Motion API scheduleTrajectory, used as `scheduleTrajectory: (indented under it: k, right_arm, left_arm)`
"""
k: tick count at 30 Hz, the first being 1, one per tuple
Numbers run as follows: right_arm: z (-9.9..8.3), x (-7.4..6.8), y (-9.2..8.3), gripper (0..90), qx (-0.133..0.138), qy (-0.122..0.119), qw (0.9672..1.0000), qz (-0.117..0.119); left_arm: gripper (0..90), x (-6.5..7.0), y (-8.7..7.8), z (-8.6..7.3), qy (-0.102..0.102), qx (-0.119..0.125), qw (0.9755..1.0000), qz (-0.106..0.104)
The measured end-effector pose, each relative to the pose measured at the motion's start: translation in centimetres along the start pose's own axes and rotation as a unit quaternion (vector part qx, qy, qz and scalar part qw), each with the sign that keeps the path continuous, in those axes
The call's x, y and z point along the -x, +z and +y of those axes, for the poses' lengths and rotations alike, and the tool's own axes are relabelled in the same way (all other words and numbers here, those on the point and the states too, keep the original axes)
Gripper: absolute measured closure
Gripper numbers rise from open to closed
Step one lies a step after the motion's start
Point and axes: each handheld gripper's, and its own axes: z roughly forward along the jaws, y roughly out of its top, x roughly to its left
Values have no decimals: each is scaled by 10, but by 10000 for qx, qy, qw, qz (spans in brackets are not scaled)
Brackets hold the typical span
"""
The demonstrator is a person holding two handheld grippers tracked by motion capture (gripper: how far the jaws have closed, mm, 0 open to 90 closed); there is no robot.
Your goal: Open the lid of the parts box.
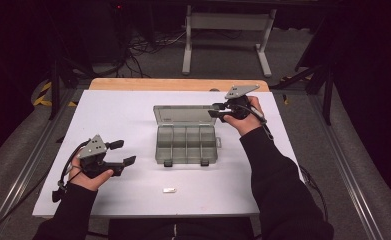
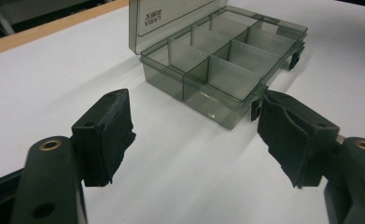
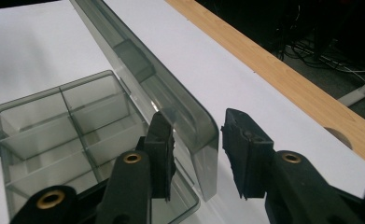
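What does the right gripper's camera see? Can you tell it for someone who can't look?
The right gripper has its two black jaws on either side of the raised lid's corner, with a gap showing on the right side. The smoky clear box lies open, its compartments empty, on the white table with a wooden edge.

One clear smoky plastic compartment box (image 1: pixel 187 144) on the white table (image 1: pixel 128 187), its one lid (image 1: pixel 183 114) raised. Compartments inside: eight, two rows of four. Dark latches on front edge: two. One small white piece (image 1: pixel 169 190) lying loose near the table's front. Two hand-held grippers: left gripper (image 1: pixel 122 152), right gripper (image 1: pixel 214 110).
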Motion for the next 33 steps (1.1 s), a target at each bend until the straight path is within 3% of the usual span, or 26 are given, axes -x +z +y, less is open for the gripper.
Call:
scheduleTrajectory:
  k: [5,18,33]
  right_arm:
    - [-2,4,8,645,-76,14,10000,-47]
    - [-6,19,21,653,-101,223,9994,-234]
    - [-7,31,36,656,-164,394,9987,-265]
  left_arm:
    - [194,-2,-2,-1,39,51,10000,-34]
    - [171,-4,-1,-2,-13,66,10000,25]
    - [167,-4,-1,-2,-66,75,9999,47]
